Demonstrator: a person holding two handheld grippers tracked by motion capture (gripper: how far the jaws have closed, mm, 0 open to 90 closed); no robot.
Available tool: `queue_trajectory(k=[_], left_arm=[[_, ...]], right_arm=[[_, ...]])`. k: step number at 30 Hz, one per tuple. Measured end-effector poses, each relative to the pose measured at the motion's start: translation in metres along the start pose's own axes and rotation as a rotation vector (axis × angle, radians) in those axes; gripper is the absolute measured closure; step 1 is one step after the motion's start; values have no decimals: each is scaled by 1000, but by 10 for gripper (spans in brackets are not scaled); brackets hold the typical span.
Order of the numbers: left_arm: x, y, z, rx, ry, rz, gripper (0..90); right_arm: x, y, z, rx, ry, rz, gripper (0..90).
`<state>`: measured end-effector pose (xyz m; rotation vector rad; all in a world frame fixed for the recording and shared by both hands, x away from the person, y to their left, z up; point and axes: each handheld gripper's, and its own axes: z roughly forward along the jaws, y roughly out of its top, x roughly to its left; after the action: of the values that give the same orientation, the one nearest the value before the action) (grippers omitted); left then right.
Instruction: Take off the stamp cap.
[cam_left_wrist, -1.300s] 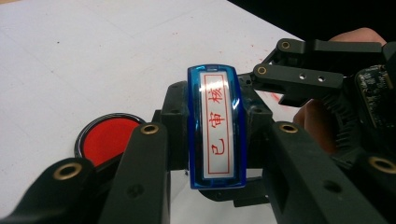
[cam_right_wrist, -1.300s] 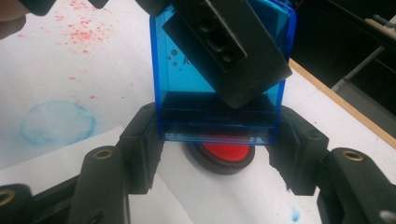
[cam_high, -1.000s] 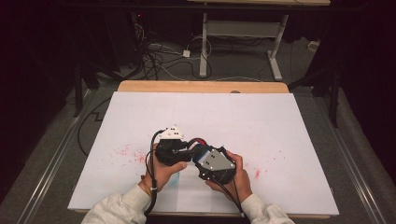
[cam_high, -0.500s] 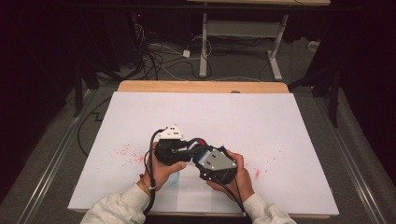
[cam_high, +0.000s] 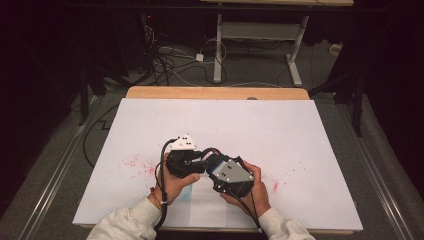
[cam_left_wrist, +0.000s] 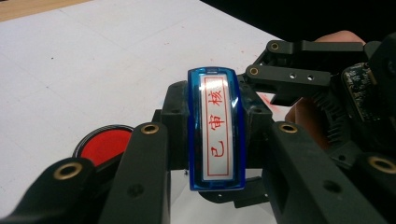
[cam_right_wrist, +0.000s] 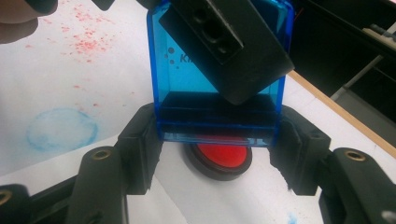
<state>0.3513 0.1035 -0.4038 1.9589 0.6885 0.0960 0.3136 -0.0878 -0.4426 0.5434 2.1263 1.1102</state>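
While gripped: one blue stamp (cam_left_wrist: 215, 130), one red ink pad (cam_right_wrist: 220, 157).

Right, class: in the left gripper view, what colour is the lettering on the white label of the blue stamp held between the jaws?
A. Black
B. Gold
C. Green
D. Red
D: the blue stamp carries a white label with red characters inside a red border, seen between the black jaws of the left gripper.

Glossy translucent blue plastic stamp (cam_right_wrist: 219, 79) above matt white paper sheet (cam_high: 280, 130).
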Motion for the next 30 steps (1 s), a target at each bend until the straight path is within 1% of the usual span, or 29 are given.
queue_trajectory(k=[5, 8, 15, 19, 24, 26, 30], left_arm=[[0, 0, 0, 2, 7, 1, 682], [0, -1, 1, 4, 8, 0, 682], [0, -1, 2, 13, 9, -2, 682], [1, -1, 2, 17, 13, -3, 682], [0, -2, 3, 17, 21, -13, 682], [0, -2, 4, 19, 27, -13, 682], [1, -2, 3, 18, 25, -17, 682]], right_arm=[[0, -1, 1, -1, 3, 5, 393], [0, -1, 2, -4, -2, 15, 392], [1, -2, 3, 12, -4, 12, 387], [2, -2, 3, 18, -18, 1, 377], [2, -3, 5, 30, -32, 11, 348], [2, -3, 5, 31, -22, 17, 376], [3, -3, 5, 34, -26, 11, 377]])
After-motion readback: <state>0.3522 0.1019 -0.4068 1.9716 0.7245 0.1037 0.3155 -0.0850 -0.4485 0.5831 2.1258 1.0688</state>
